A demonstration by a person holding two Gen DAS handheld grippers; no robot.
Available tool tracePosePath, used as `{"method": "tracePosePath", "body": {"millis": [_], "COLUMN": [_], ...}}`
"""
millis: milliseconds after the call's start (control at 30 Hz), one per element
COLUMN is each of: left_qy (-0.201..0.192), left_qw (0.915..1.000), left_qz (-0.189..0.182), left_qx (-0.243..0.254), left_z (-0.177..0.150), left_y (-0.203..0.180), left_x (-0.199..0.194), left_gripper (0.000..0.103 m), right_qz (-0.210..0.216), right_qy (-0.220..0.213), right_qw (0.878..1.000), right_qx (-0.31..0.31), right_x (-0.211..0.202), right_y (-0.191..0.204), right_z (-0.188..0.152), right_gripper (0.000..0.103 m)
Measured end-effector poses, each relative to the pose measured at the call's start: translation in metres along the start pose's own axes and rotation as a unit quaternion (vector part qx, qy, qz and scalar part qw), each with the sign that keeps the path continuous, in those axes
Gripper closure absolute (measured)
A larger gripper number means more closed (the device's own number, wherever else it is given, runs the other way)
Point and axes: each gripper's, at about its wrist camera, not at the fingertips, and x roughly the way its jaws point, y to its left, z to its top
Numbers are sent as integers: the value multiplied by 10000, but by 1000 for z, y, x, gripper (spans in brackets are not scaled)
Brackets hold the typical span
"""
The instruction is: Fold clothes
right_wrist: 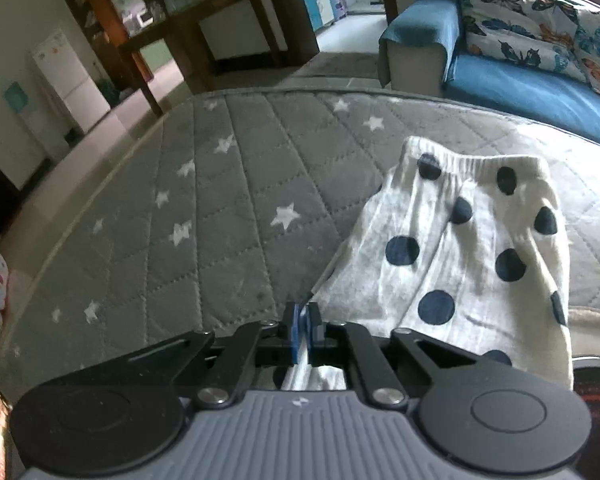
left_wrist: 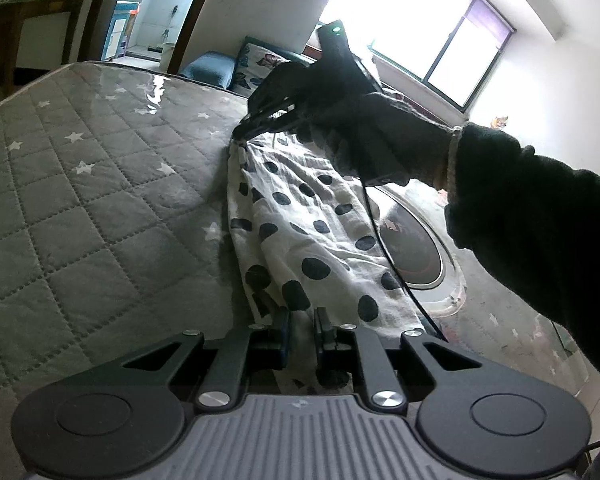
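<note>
Bright daylight floods through the big window, white walls all round, a blue sofa with butterfly cushions, and a dark wooden table beyond.

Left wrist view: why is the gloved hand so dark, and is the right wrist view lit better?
Left wrist view: the window is blown out, so the gloved hand before it is nearly a silhouette. Right wrist view: even light, the dotted garment clear; edges bend from fisheye.
</note>
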Motion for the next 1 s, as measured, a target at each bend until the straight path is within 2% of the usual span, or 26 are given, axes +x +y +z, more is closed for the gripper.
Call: {"method": "tracePosePath", "body": {"millis": [100,233,433,600,700,833,1000], "left_qy": [-29,-94,-263,-461,-410,-138,126], "left_qw": [10000,9999,9994,9985,9985,9985,9968], "left_qz": [42,91,163,159,241,415,645], "left_qx": [43,26,143,234,267,333,455], "left_z": [1,4,15,42,62,80,95], "left_y": [-1,0,-6,-13,-12,-7,-4], "left_x": [-4,-9,-21,-19,0,39,81], "left_gripper": [89,85,84,84,84,84,70], "right_qz": [87,-72,-371,-496,-427,-291,-74], "right_qy": [-143,-178,-19,99,135,93,20], "right_qw": [9999,9996,9981,9971,9977,9988,9994], "right_qx": [2,-191,-483,-575,-500,-386,-325], "right_x": [-20,-53,-94,-115,-125,-135,-146], "right_y": [-7,-21,-47,-64,-74,-83,-94], "right_z": [5,3,-32,-62,-84,-104,-120], "right_gripper": [91,90,90,90,83,81,72]}}
